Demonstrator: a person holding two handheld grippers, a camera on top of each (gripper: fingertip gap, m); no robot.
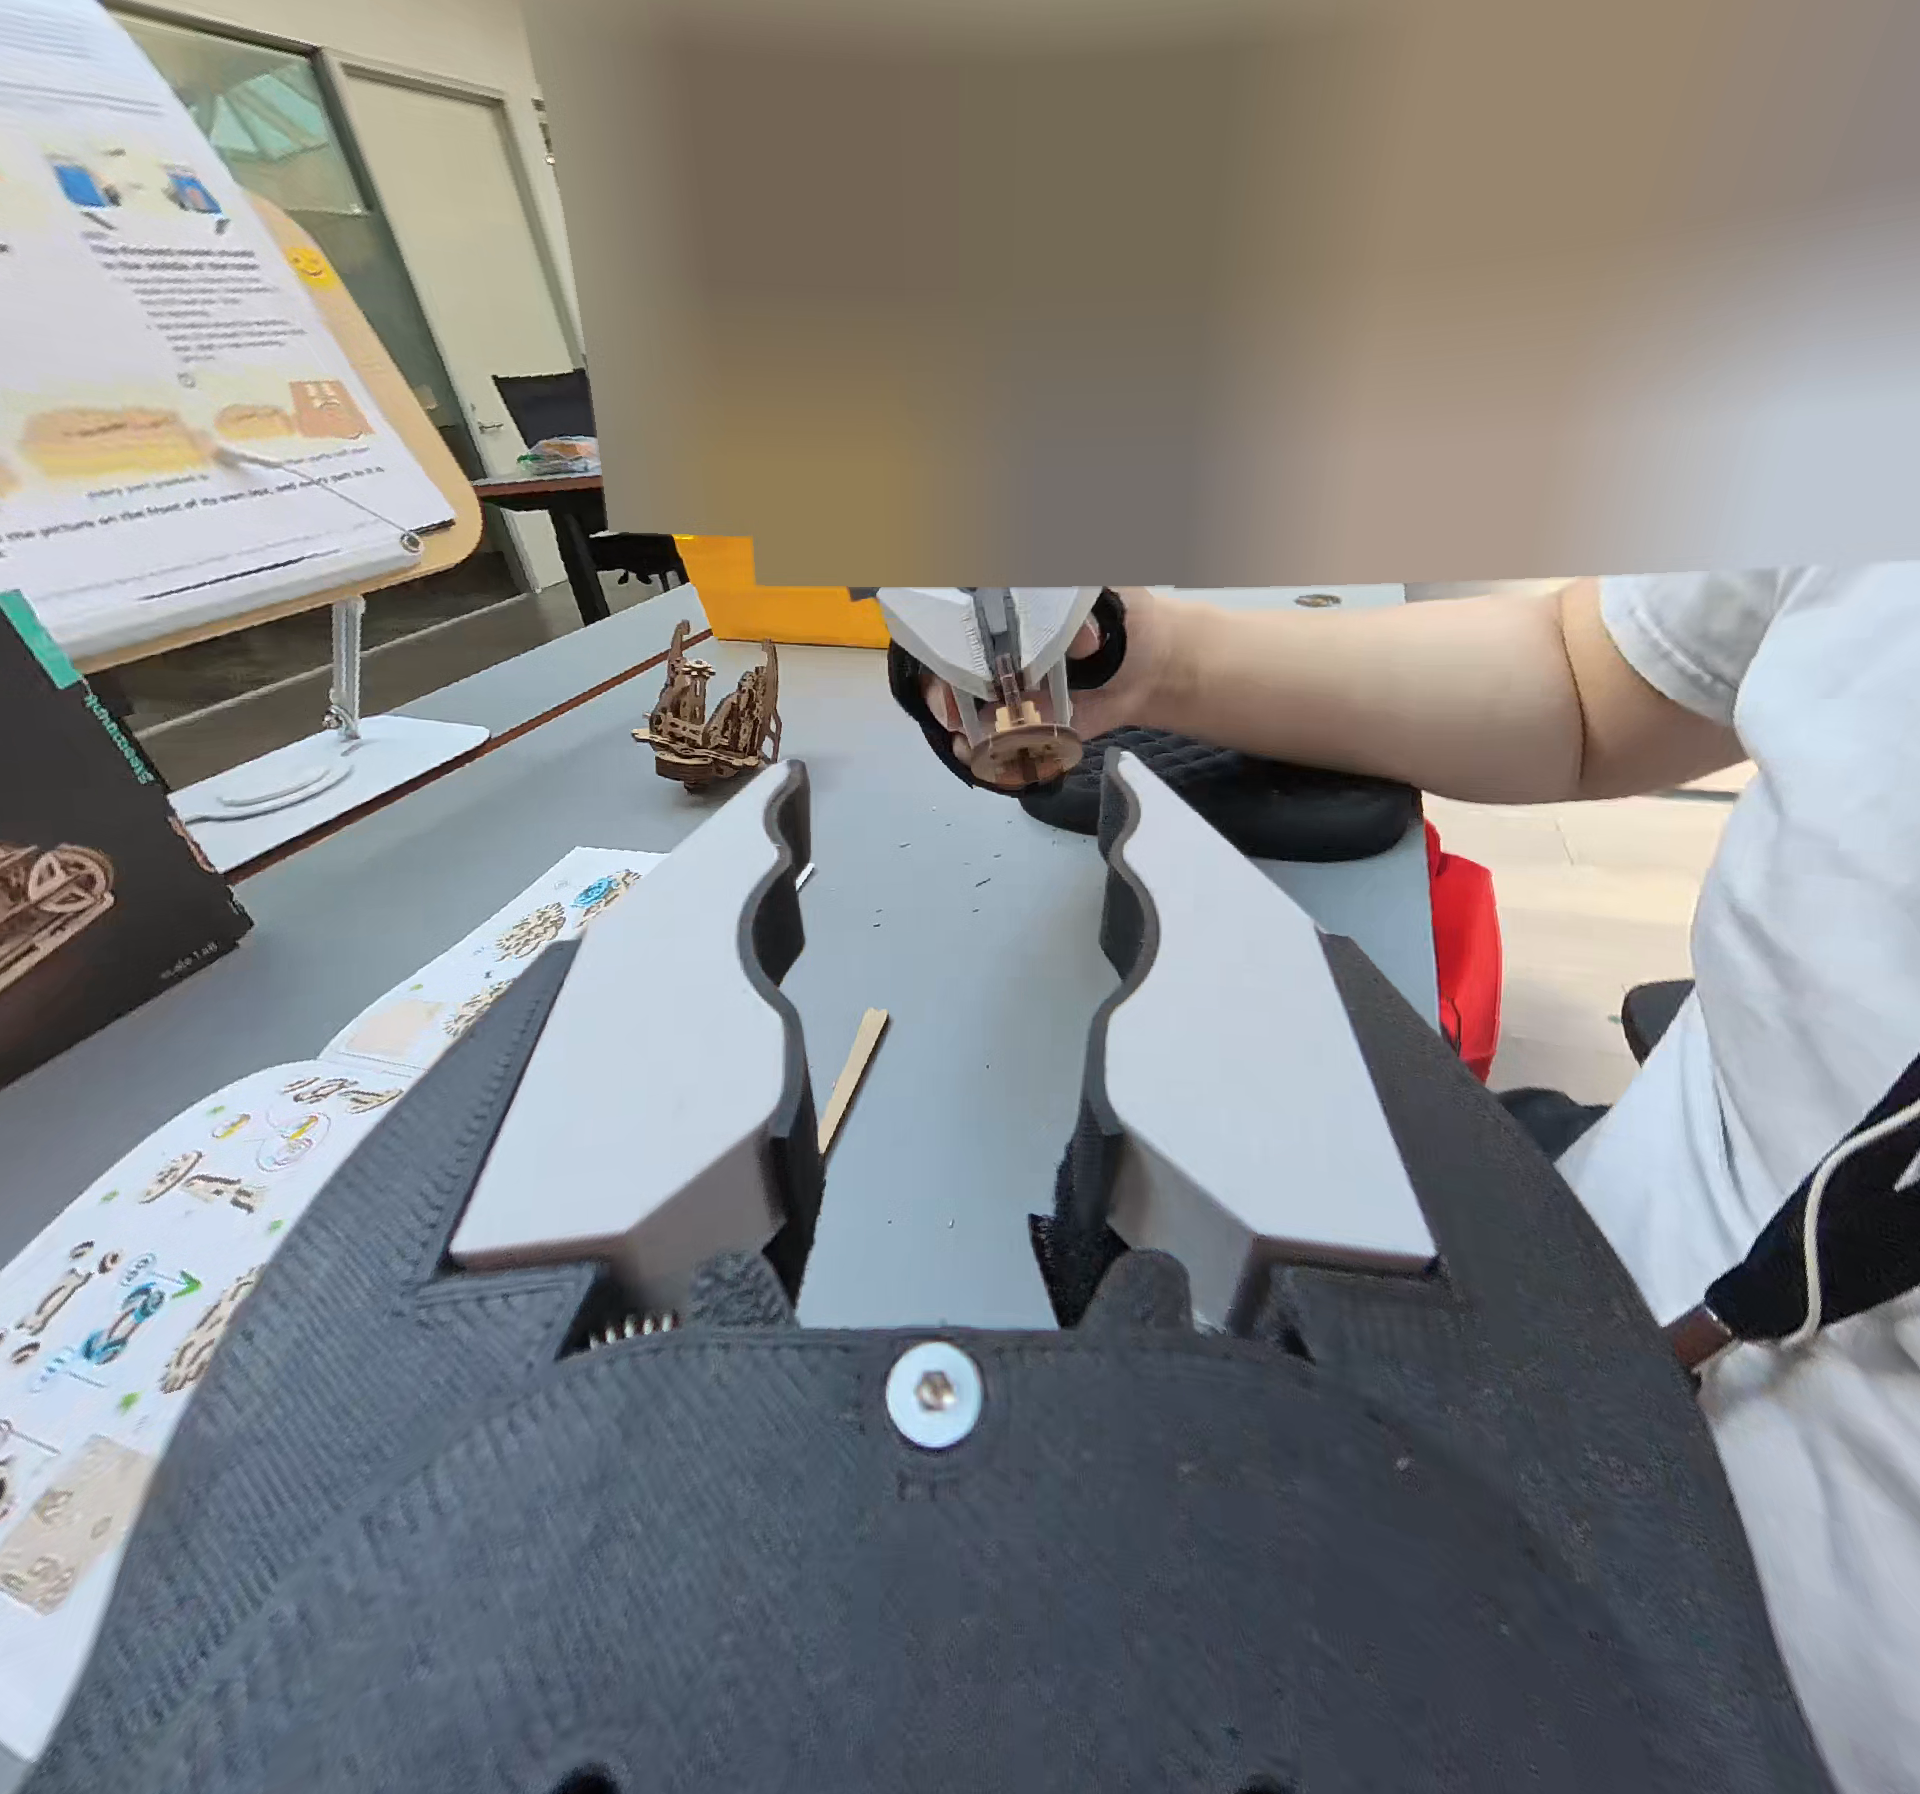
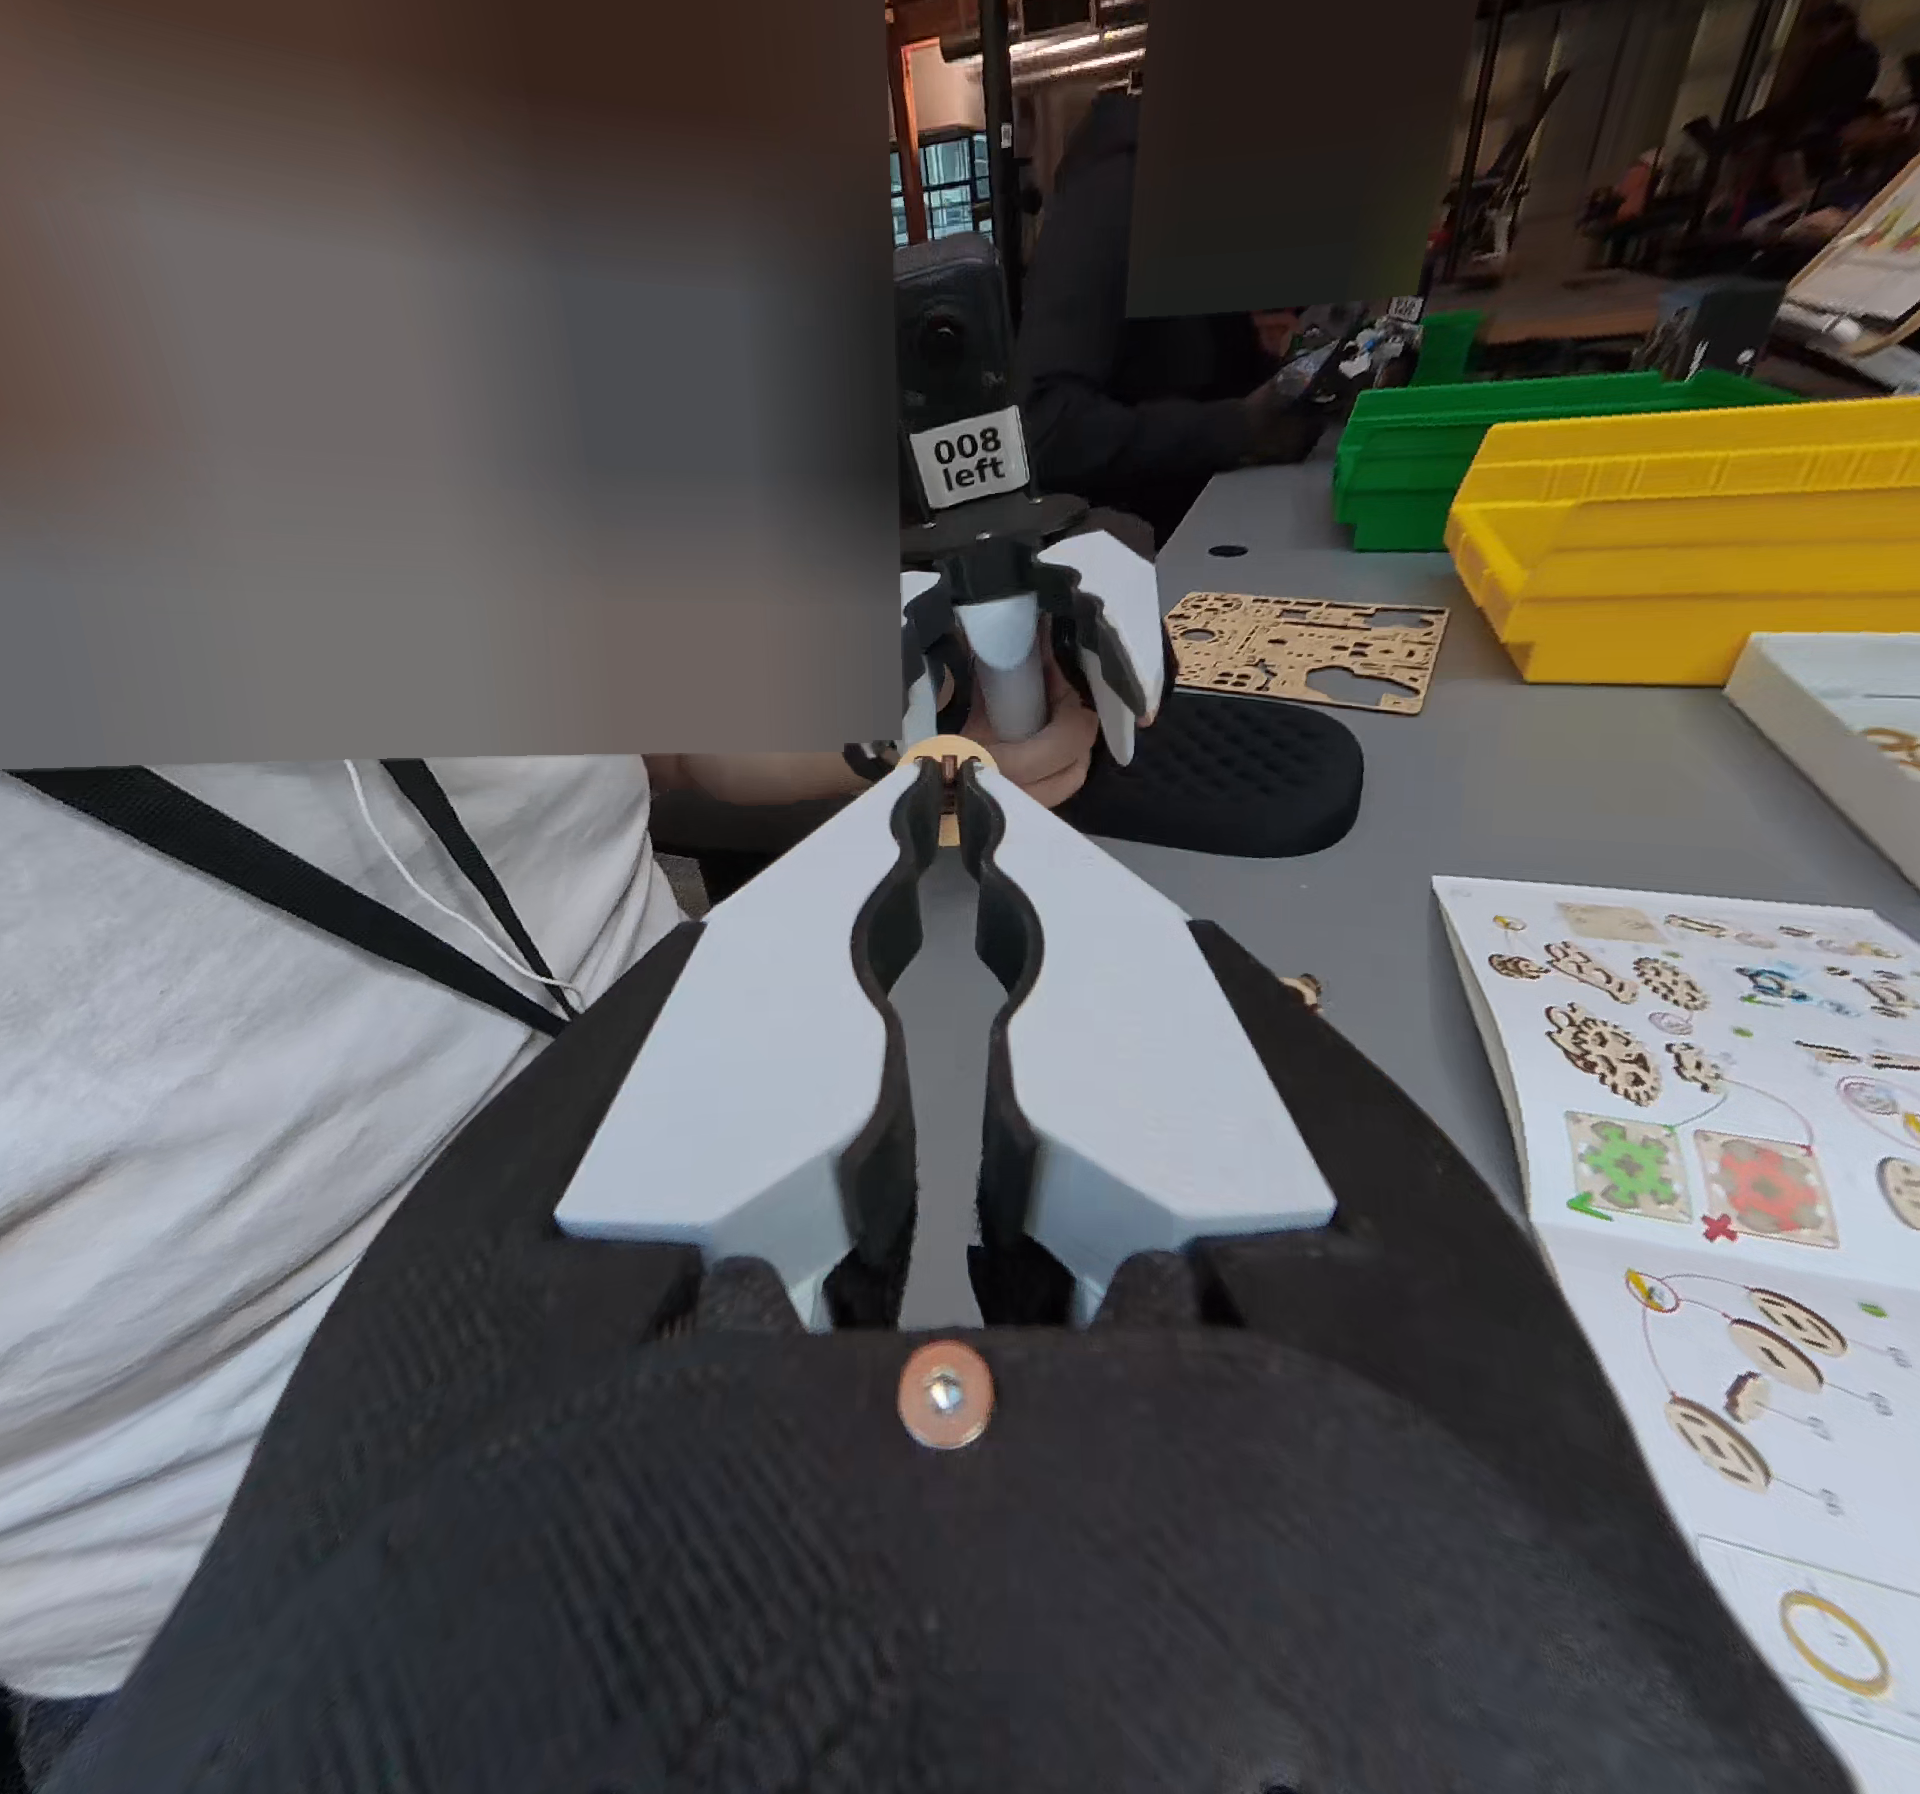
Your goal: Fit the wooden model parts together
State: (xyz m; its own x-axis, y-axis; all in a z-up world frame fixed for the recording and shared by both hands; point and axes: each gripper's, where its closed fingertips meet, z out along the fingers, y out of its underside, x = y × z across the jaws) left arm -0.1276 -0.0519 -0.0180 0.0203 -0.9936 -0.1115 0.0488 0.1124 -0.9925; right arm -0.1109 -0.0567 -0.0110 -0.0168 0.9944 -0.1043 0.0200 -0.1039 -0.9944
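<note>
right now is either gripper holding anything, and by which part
The right gripper pinches a small round wooden wheel part by the hub stub behind its disc. The left gripper is open and empty.

I'm working at a grey table (image 2: 1507, 788) in what looks like a shared workshop or maker space. Behind my bench run exposed pipes and timber beams, with other people seated at further tables. Stacked yellow bins (image 2: 1704, 539) and green bins (image 2: 1475, 435) line my table's far side, near a laser-cut plywood sheet (image 2: 1299, 648). An open instruction booklet (image 2: 1683, 1173) lies flat, another page sits propped on a wooden stand (image 1: 208, 373), and a half-built wooden model (image 1: 712, 716) stands on the table. Glass-walled rooms show beyond the stand
</note>
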